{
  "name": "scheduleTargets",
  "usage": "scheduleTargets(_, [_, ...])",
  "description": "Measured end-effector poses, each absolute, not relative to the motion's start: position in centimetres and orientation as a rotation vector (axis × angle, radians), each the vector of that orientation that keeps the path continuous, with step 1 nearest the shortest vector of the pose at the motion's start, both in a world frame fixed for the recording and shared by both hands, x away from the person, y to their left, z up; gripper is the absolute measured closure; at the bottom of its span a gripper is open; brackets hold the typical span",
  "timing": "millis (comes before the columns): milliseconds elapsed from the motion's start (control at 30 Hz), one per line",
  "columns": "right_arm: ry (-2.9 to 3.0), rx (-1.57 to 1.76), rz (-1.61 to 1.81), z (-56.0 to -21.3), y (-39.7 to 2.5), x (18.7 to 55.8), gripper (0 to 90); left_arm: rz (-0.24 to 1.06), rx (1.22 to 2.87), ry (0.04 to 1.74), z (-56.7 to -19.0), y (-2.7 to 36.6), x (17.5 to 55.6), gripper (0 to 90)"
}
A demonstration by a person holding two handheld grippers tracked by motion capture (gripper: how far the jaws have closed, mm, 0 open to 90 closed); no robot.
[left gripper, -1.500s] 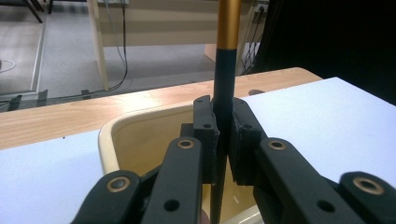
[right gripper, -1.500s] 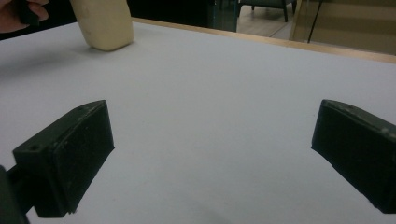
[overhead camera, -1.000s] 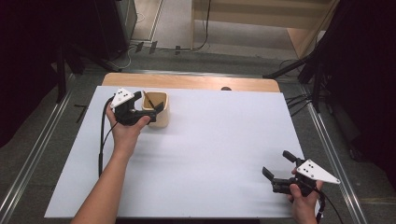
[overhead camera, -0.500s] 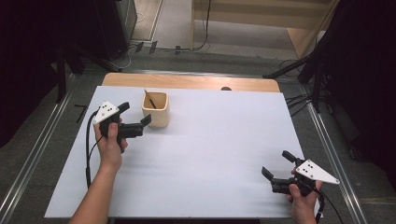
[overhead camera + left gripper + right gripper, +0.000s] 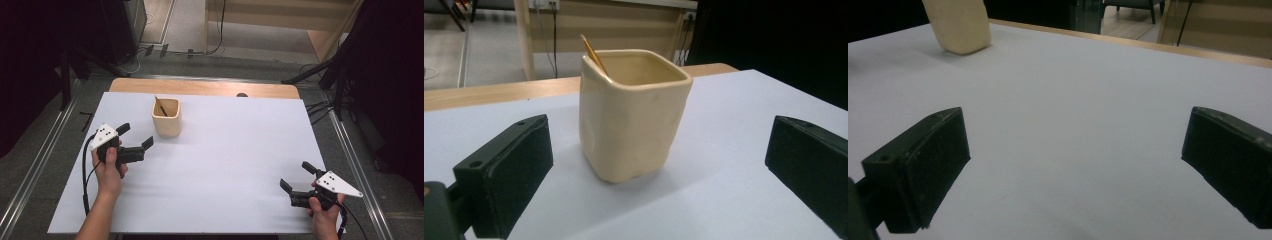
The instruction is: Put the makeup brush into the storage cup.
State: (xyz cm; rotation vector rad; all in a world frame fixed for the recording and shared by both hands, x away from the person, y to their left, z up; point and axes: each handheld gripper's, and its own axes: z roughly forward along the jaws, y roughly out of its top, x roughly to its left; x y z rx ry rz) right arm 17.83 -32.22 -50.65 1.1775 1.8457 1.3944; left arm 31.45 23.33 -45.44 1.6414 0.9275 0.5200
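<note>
Nearest the person's edge of the desk [image 5: 215, 190], the right claw [image 5: 296, 181] sits low over the white sheet with its jaws spread wide and nothing between them; in the right gripper view, bare desk lies ahead of it and the base of the cream cup [image 5: 957, 25] stands far off beyond its left jaw. The hand [image 5: 324, 212] holding this claw comes in at the bottom edge of the high view, the grey plate on top and the cable trailing back toward the person.

Farther up the desk, the left claw [image 5: 136, 136] is likewise released, jaws apart and gripping nothing. The square cream ceramic cup [image 5: 166, 116] stands upright just ahead of it, near but not touching either jaw. In the left gripper view the cup [image 5: 631, 112] sits between the two jaws' lines of sight, somewhat closer to the left jaw, resting flat on the white sheet. A thin wooden stick [image 5: 594, 55] leans inside the cup, its tip poking above the rim at the corner nearest the left jaw.

Beyond the cup, past both claws, runs the bare wooden back edge of the desk, and behind it the floor.
</note>
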Motion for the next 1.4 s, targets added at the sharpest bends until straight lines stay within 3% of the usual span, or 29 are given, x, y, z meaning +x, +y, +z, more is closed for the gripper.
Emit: scheduleTargets(1400, [1.867,1.182,1.373,-51.0,-31.8,18.0,0.0,0.530,1.640,0.894,-47.4,28.8,23.5,0.0])
